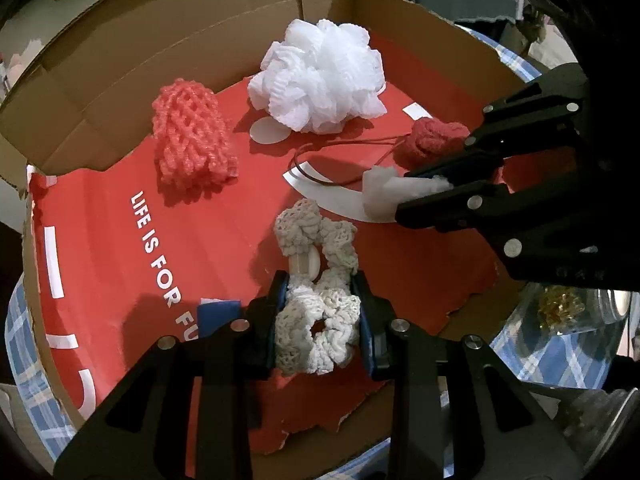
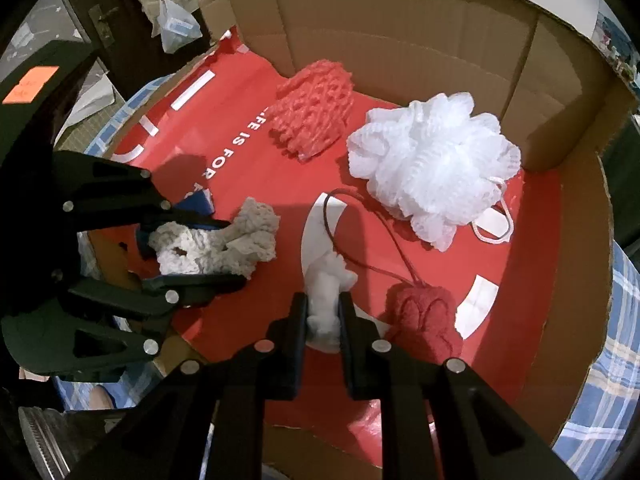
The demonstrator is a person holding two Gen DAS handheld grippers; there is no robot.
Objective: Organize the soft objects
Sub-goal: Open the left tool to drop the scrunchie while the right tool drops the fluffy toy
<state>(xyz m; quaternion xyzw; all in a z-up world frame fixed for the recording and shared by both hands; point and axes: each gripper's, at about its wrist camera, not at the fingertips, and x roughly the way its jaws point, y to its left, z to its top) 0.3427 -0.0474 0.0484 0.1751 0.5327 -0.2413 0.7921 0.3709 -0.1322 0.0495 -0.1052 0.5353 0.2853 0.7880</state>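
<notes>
My left gripper (image 1: 320, 284) is shut on a cream crocheted scrunchie (image 1: 320, 320), held just over the red floor of the cardboard box (image 1: 120, 260); it also shows in the right wrist view (image 2: 216, 244), with the left gripper (image 2: 236, 252) around it. My right gripper (image 2: 323, 300) is shut on a small white cotton tuft (image 2: 326, 304), seen in the left wrist view (image 1: 380, 194) with the right gripper (image 1: 404, 196). A dark red knitted pouch (image 2: 424, 320) with a cord lies beside it. A white mesh bath pouf (image 2: 432, 168) and a coral foam net (image 2: 314, 110) lie further back.
The box's brown flaps (image 2: 400, 20) stand up at the back and sides. The box sits on a blue checked cloth (image 2: 600, 380). A clear container with a gold bow (image 1: 560, 308) stands outside the box to the right.
</notes>
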